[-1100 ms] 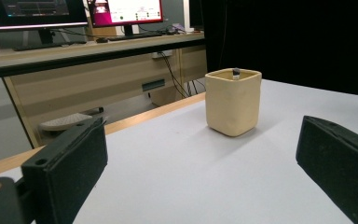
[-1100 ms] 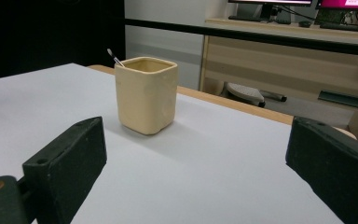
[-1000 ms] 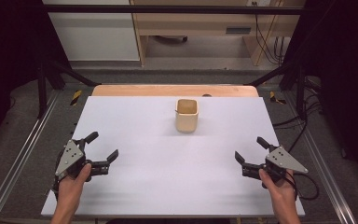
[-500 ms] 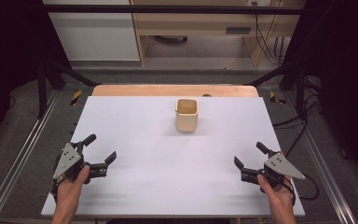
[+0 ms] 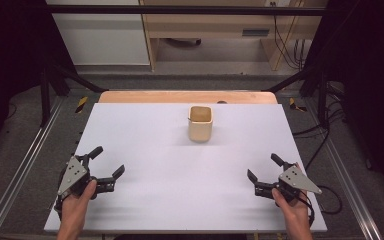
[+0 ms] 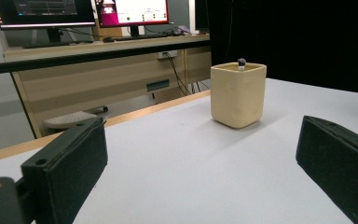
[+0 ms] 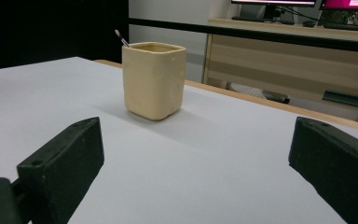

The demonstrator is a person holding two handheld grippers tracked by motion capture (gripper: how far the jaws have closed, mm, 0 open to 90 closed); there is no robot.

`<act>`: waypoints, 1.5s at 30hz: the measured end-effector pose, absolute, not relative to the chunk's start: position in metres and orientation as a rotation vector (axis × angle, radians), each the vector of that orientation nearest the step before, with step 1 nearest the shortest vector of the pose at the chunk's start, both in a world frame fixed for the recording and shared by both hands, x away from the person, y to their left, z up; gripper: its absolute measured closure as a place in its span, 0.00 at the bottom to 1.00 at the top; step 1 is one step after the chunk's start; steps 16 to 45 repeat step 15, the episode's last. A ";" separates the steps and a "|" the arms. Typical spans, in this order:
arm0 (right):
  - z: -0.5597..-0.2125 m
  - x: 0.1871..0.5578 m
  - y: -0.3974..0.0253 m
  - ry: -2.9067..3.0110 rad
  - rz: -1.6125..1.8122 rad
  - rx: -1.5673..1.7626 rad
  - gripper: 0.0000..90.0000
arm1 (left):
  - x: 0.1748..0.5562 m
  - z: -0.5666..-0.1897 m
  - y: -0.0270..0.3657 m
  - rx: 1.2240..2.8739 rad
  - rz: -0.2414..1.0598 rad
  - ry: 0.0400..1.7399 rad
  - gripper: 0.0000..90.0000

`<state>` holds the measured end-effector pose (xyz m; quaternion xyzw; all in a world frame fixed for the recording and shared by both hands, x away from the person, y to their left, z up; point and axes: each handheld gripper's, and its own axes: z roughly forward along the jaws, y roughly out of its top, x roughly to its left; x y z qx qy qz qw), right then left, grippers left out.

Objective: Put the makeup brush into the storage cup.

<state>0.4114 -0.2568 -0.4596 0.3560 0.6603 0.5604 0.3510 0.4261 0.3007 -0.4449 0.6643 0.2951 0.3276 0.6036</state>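
A cream square cup [image 5: 200, 122] stands upright near the far middle of the white table [image 5: 180, 165]. It also stands ahead in the left gripper view, cup [image 6: 238, 94], and in the right gripper view, cup [image 7: 154, 80]. A thin stick with a small tip [image 7: 120, 37] pokes out above its rim. My left gripper [image 5: 106, 162] is open at the near left, held by a hand, with nothing between its jaws. My right gripper [image 5: 264, 166] is open at the near right, likewise holding nothing. Both are far from the cup.
A wooden strip [image 5: 187, 97] runs along the table's far edge. Metal rails [image 5: 20, 170] flank the table on both sides. Beyond it stand a wooden desk [image 6: 98, 70] with monitors [image 6: 135, 11], and cables [image 5: 330, 195] lie at the right.
Both grippers have drawn back a little toward the near edge of the table, still open. The cup has not moved.
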 end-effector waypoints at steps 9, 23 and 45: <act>-0.464 0.417 -0.253 1.706 1.466 0.941 0.04 | 0.423 -0.448 0.304 1.542 0.777 0.682 0.02; -0.464 0.417 -0.251 1.687 1.464 0.954 0.04 | 0.423 -0.449 0.304 1.538 0.781 0.679 0.02; -0.464 0.417 -0.251 1.687 1.464 0.954 0.04 | 0.423 -0.449 0.304 1.538 0.781 0.679 0.02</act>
